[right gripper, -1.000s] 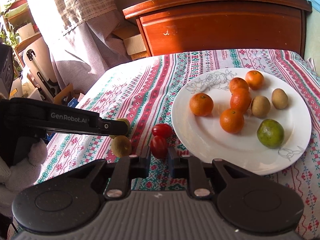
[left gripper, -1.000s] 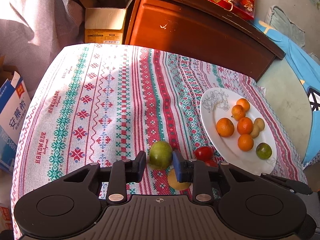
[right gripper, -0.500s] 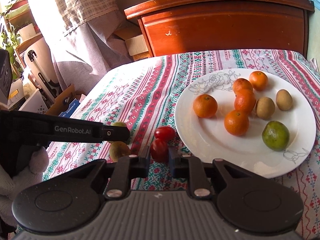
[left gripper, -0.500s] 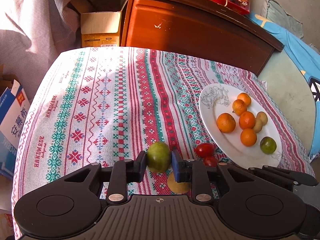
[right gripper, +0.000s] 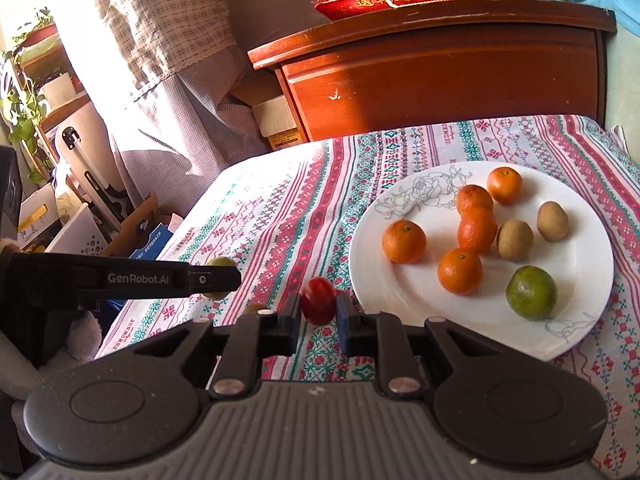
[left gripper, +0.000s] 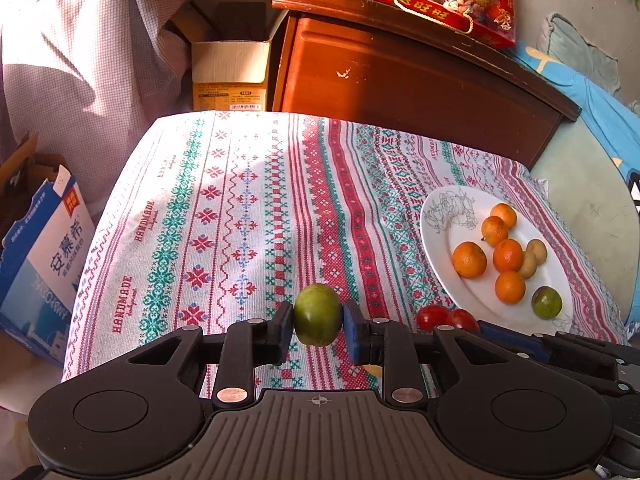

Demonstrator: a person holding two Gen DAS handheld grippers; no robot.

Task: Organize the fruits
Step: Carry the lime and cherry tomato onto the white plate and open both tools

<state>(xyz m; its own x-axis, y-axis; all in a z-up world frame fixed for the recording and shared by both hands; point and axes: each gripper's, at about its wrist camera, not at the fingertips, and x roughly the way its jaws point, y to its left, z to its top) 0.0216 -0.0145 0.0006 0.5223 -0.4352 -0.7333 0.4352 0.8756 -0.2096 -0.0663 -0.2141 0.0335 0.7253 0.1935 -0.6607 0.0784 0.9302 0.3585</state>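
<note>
the left tool [left gripper: 318, 330] is closed on a green fruit [left gripper: 318, 314], pinched at its sides between the two pads, and it appears to be clear of the patterned cloth on the counter [left gripper: 224, 208]. the right tool [right gripper: 318, 320] is closed on a small red tomato [right gripper: 317, 305], gripped across its width with its long axis upright. the coming move turns on where the white plate [right gripper: 576, 280] lies from each load: in the right wrist view it sits at about two o'clock from the tomato, just beside it, its near rim almost level with the pads; in the left wrist view the plate [left gripper: 440, 248] lies at about two to three o'clock from the green fruit, well apart, with the right tool's arm and two tomatoes [left gripper: 446, 317] between. so the right hand is judged the nearer one. bare white remains at the plate's near left, in front of the oranges [right gripper: 460, 270], which looks like the easiest landing spot. the left hand's path would cross the right's, so it probably has to wait or swing around. a yellowish fruit [left gripper: 374, 369] is half hidden under the left tool.
</note>
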